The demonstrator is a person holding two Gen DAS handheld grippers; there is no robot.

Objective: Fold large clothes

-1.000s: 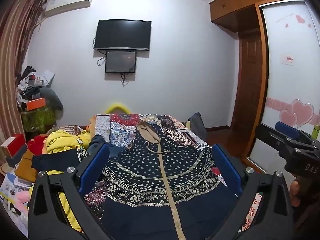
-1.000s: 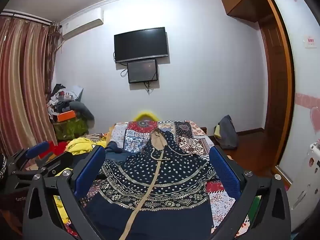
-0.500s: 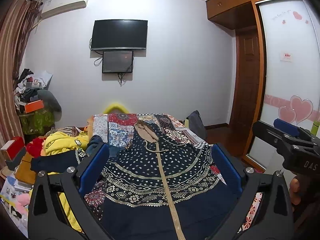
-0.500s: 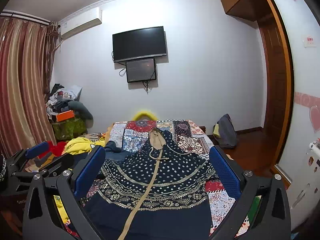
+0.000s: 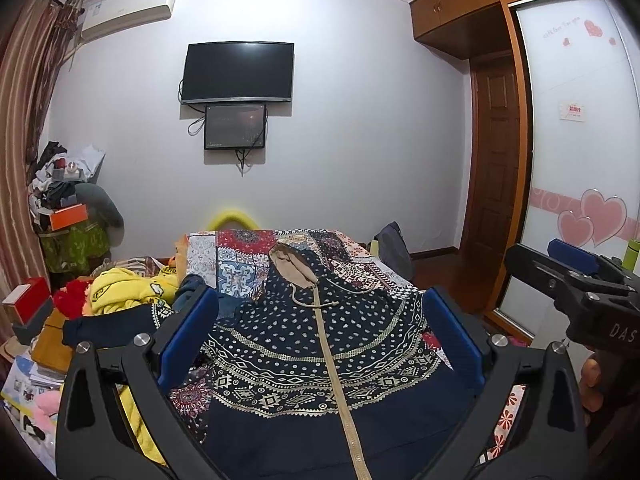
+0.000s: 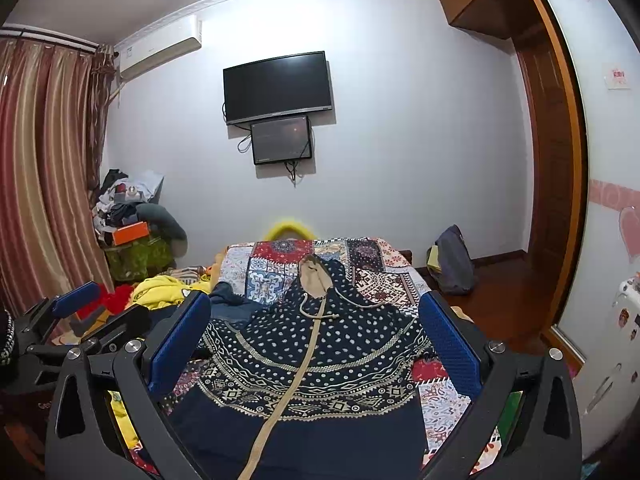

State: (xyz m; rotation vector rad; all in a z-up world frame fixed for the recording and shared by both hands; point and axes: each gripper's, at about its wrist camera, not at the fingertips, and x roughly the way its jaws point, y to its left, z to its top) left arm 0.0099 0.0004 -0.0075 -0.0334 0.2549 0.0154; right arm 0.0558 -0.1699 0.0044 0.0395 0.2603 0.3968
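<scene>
— What have you got in front of you?

— A navy hooded jacket [image 5: 316, 344] lying face up on the bed [image 5: 240, 252], hood away from me, tan zipper [image 5: 332, 360] running down the middle toward my jaws. It sits on a patchwork bedspread, one dark sleeve [image 5: 108, 326] trailing off to my left toward a yellow garment [image 5: 124, 288].

— How will it handle?

— Soft and limp, I judge, with some weight to it; it looks lined. It will sag and drag on the bedspread rather than hold a shape. The zipper band should be the one firmer line.

— Where would you take hold?

— At the edges: the shoulder seams or the hem corners, pinching one layer's worth of cloth, not the bulky hood.

— And your jaws?

— Both empty. My left gripper [image 5: 320, 348] stands wide apart above the jacket; my right gripper [image 6: 316, 344] likewise, holding nothing.
</scene>
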